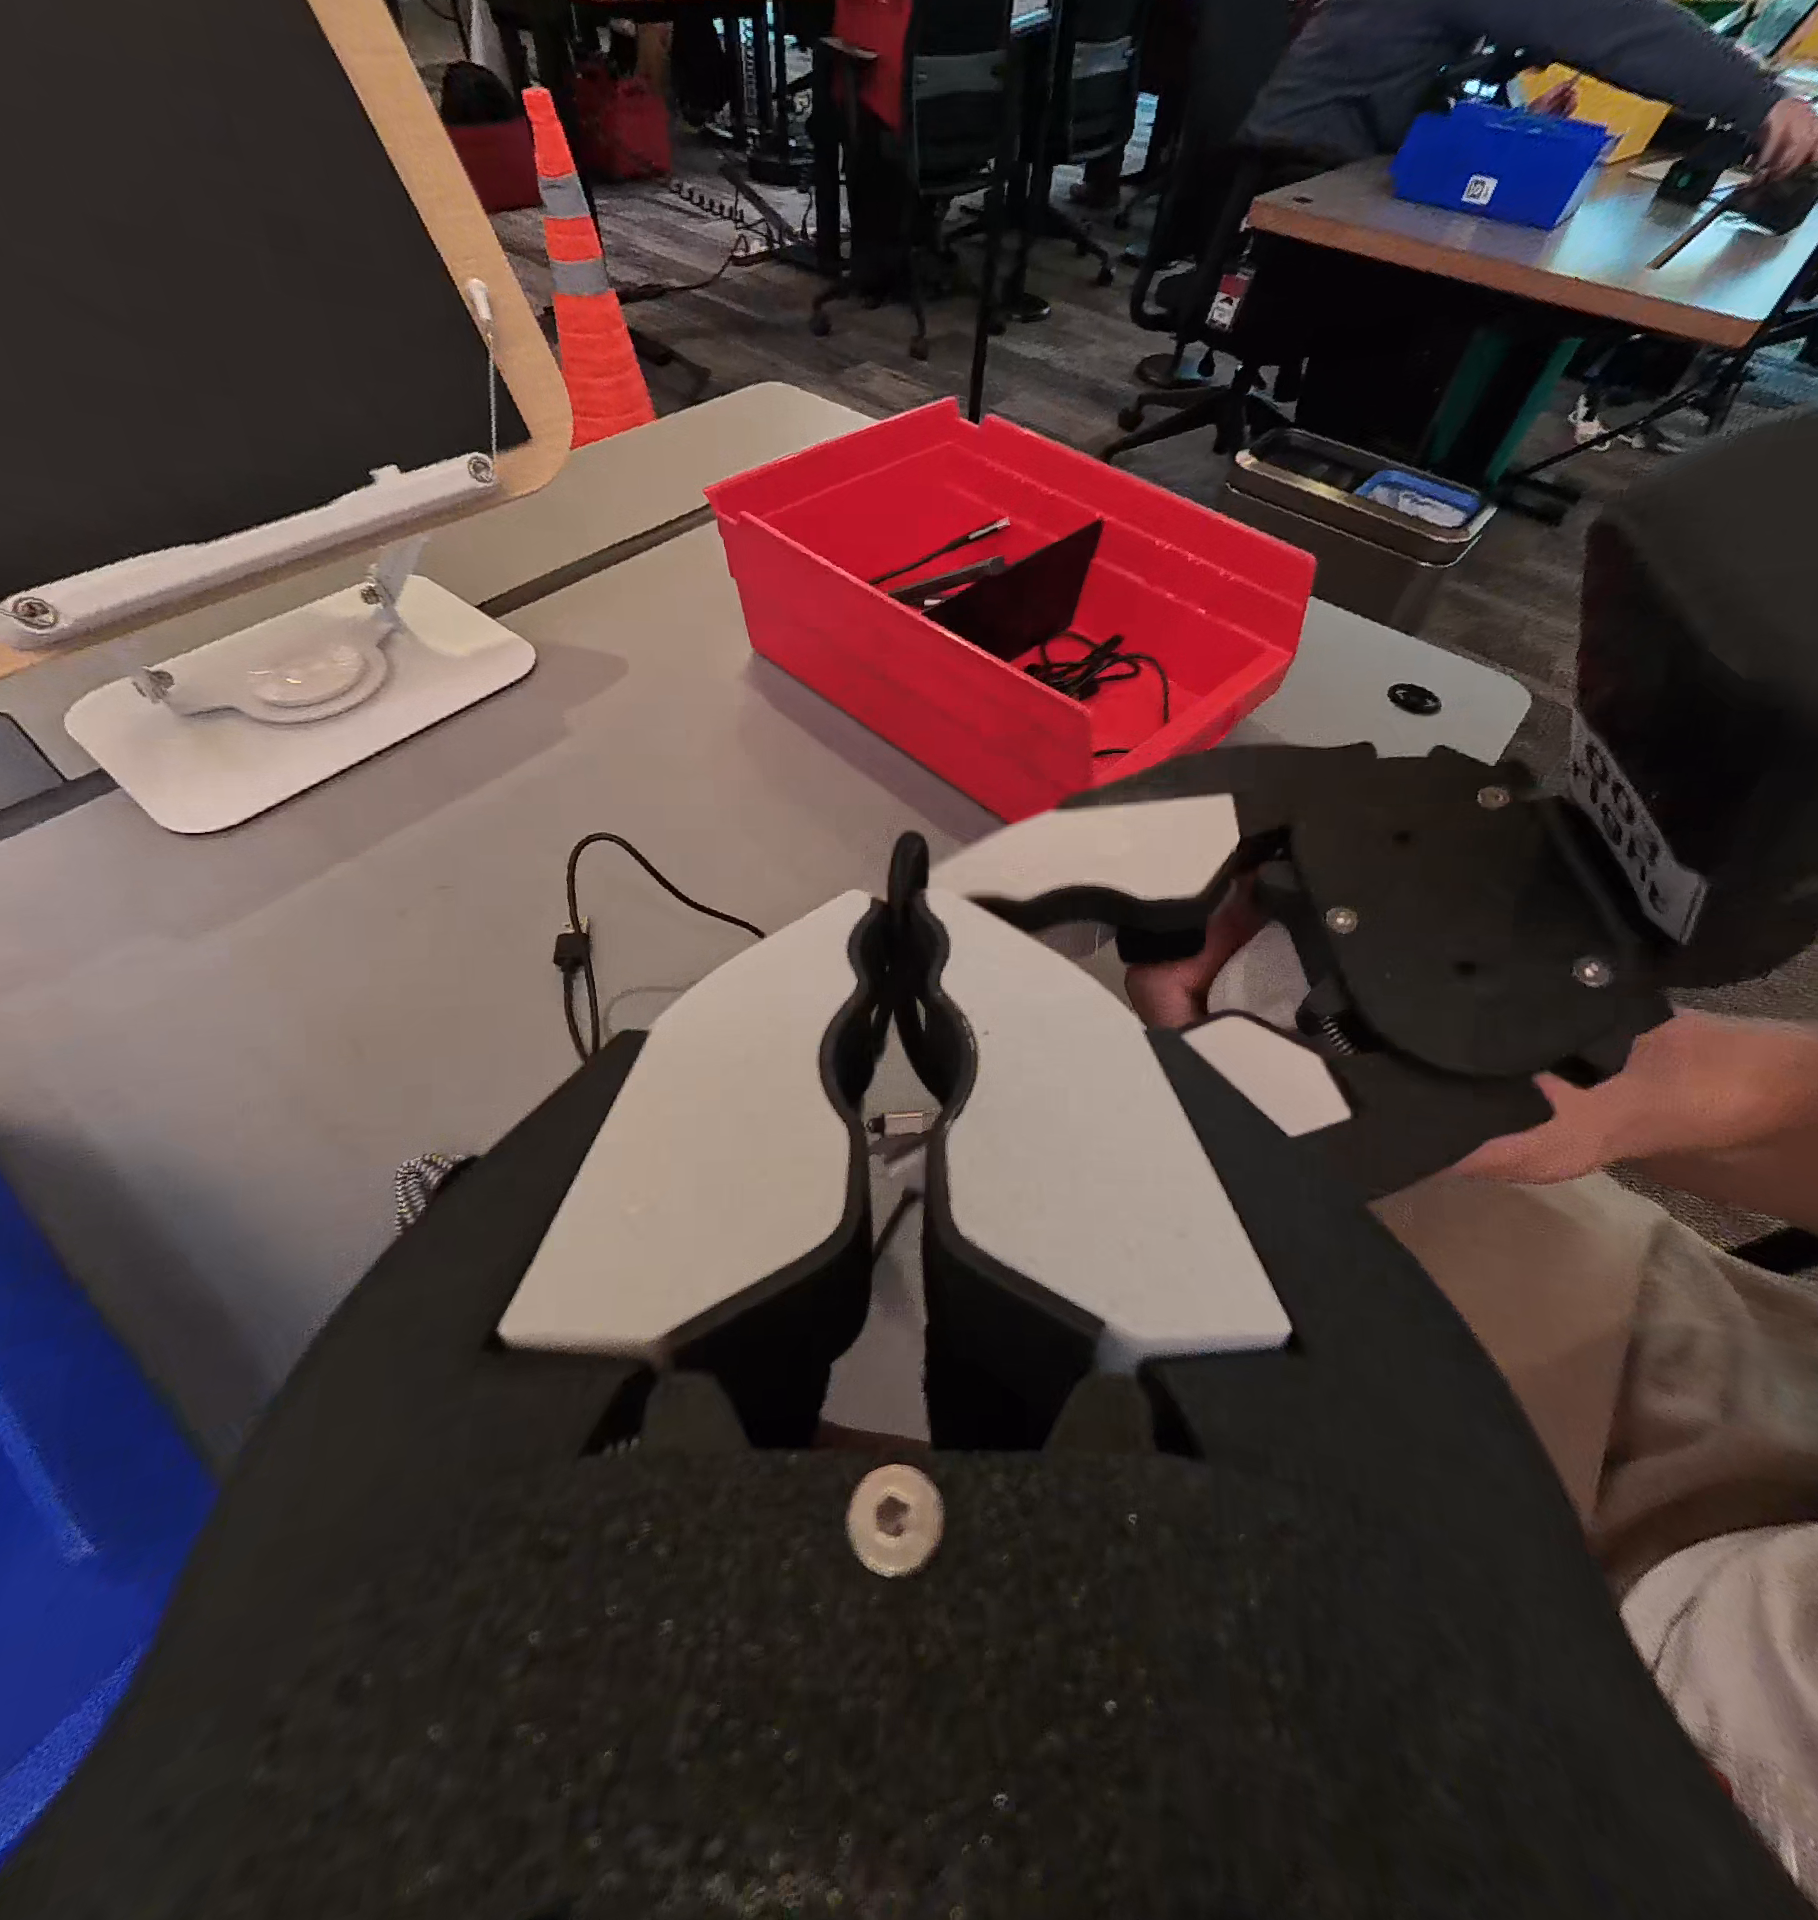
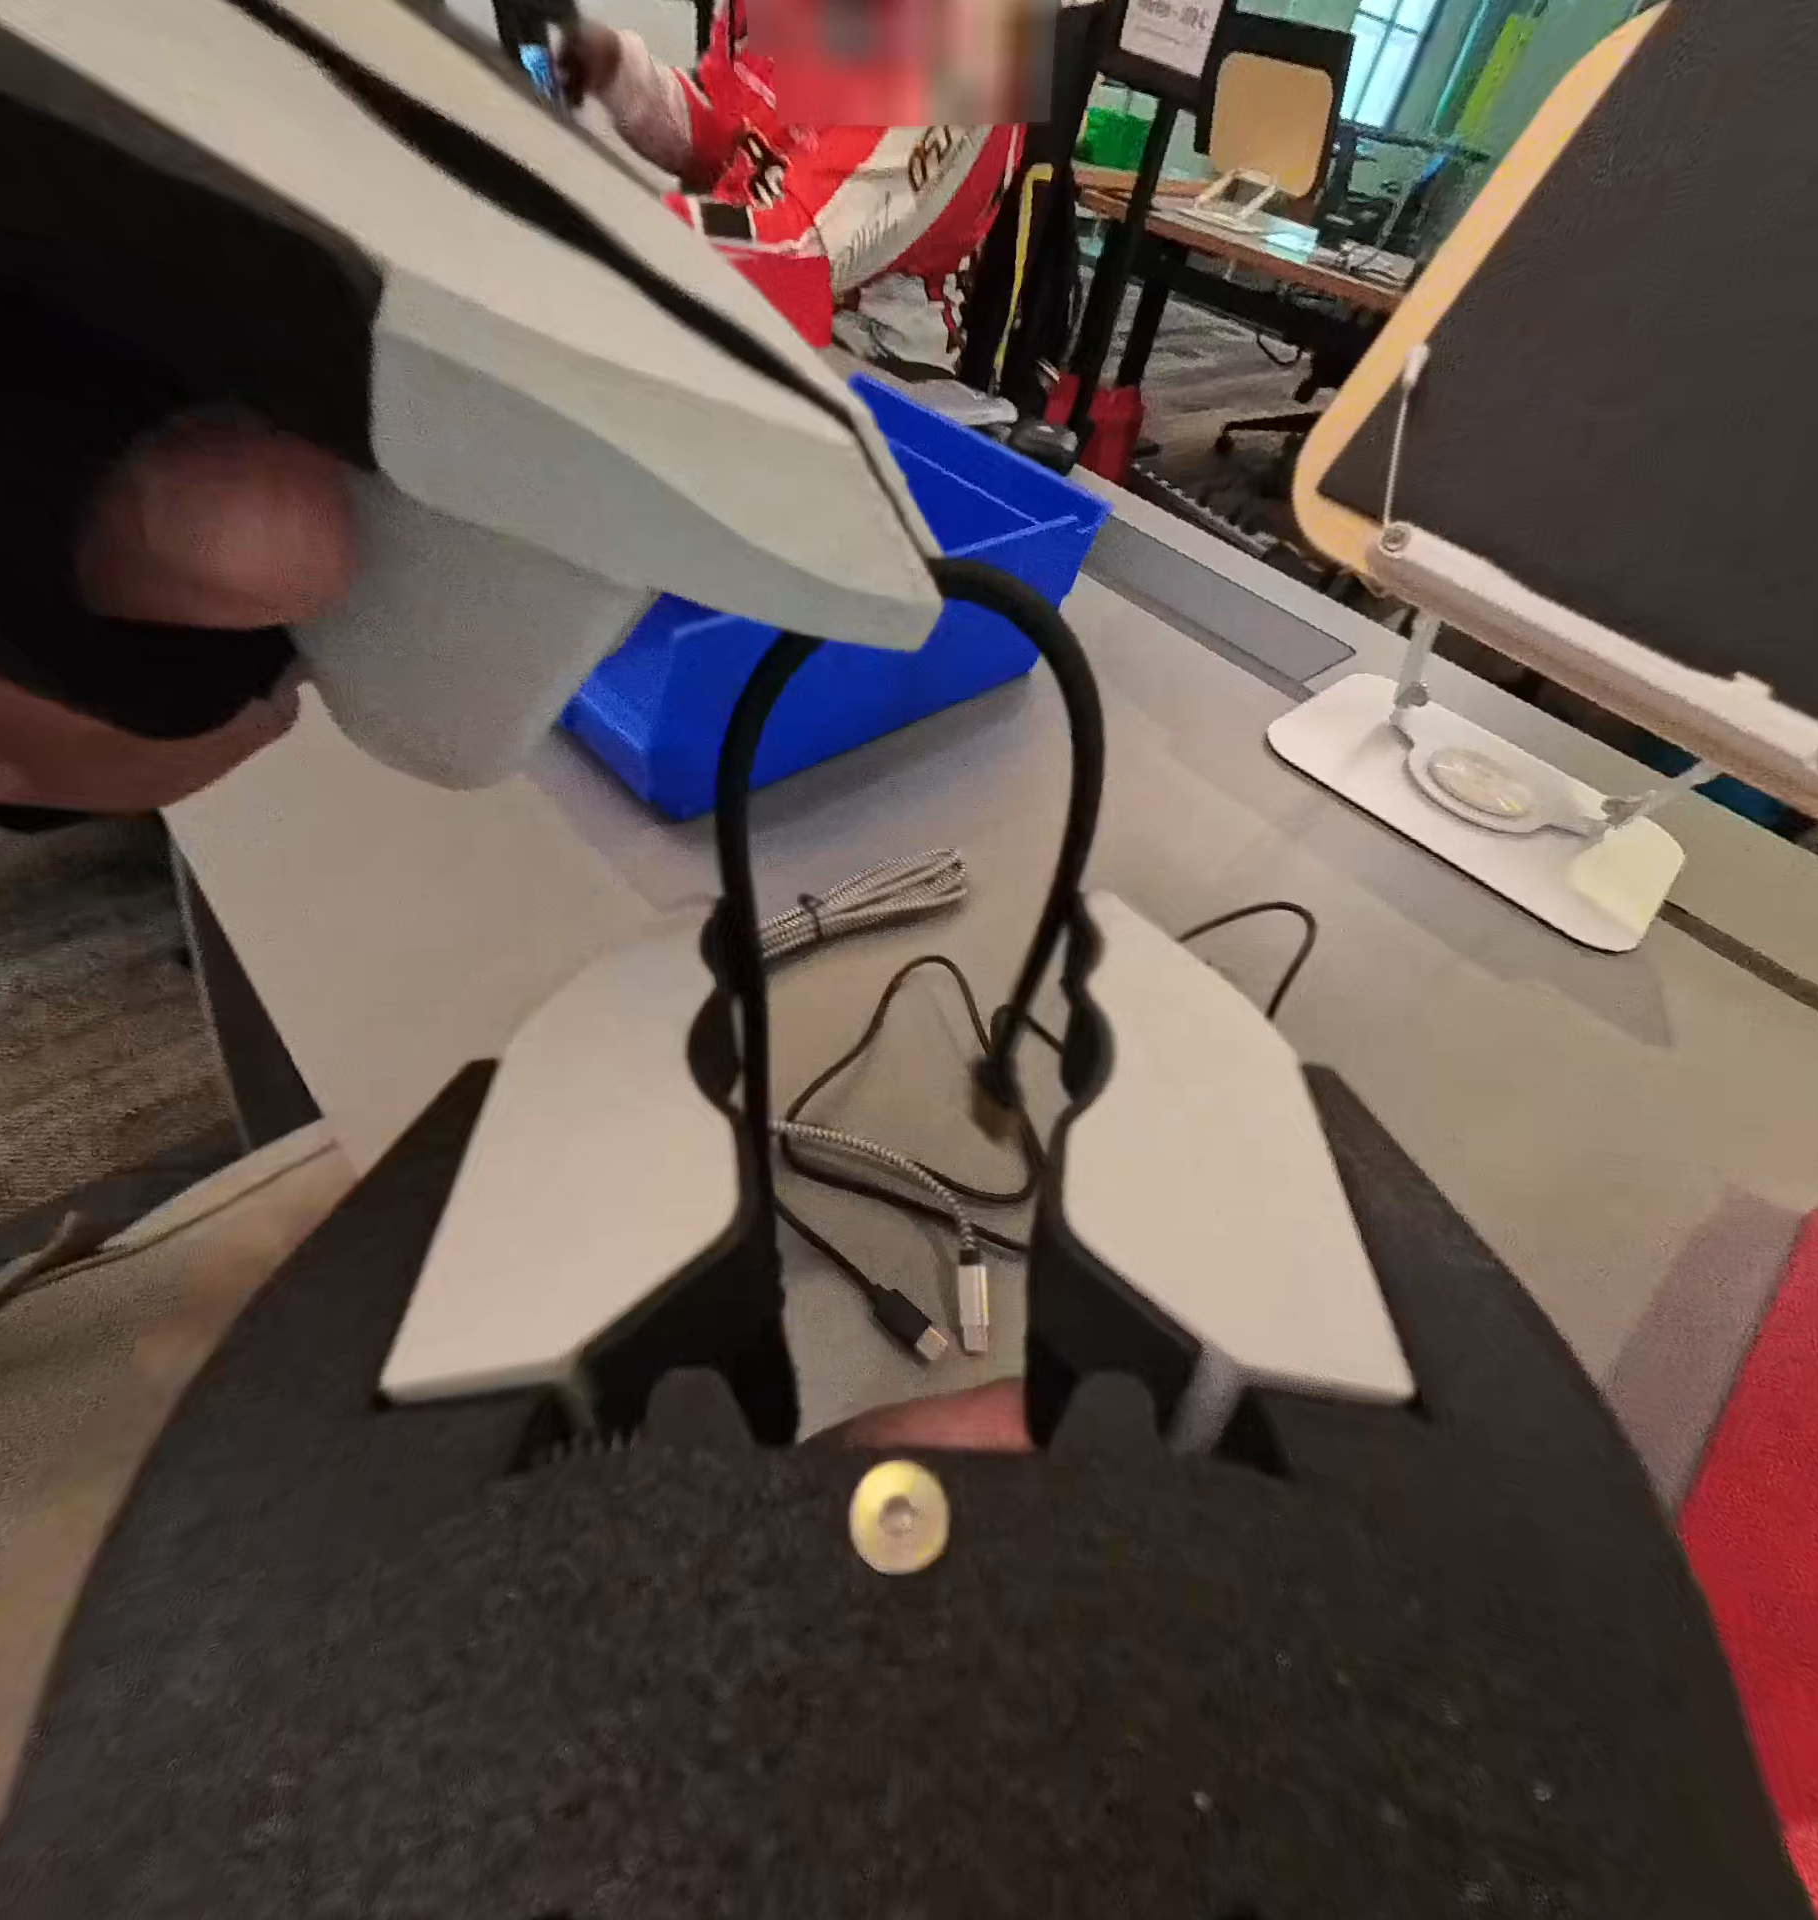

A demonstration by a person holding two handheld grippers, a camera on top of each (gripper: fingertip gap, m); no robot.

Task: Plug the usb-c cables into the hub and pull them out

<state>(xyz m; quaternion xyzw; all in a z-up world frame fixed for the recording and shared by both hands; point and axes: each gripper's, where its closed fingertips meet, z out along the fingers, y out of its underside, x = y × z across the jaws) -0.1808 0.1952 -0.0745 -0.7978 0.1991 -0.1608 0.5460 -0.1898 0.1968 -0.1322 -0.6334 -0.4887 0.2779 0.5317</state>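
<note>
My left gripper (image 1: pixel 905 914) is shut on a thick black cable (image 1: pixel 907 868), pinching a bend of it at the fingertips. In the right wrist view the left gripper (image 2: pixel 915 597) comes in from the upper left, and the cable (image 2: pixel 1076 748) hangs from it in two strands. One strand ends in a plug (image 2: pixel 993 1101). My right gripper (image 2: pixel 900 935) is open below it with both strands between its fingers, above the grey table (image 2: pixel 417 914). A thin black cable's plug (image 2: pixel 915 1335) and a braided cable's silver plug (image 2: pixel 972 1309) lie on the table. I cannot make out a hub.
A red bin (image 1: pixel 884 665) with cables stands at the back. A blue bin (image 2: pixel 843 707) stands by the left gripper. A board on a white stand (image 1: pixel 302 707) is at the table's far left. A coiled braided cable (image 2: pixel 874 894) and a loose thin cable (image 1: pixel 572 951) lie on the table. My right fingertips sit around 6 centimetres from my left ones.
</note>
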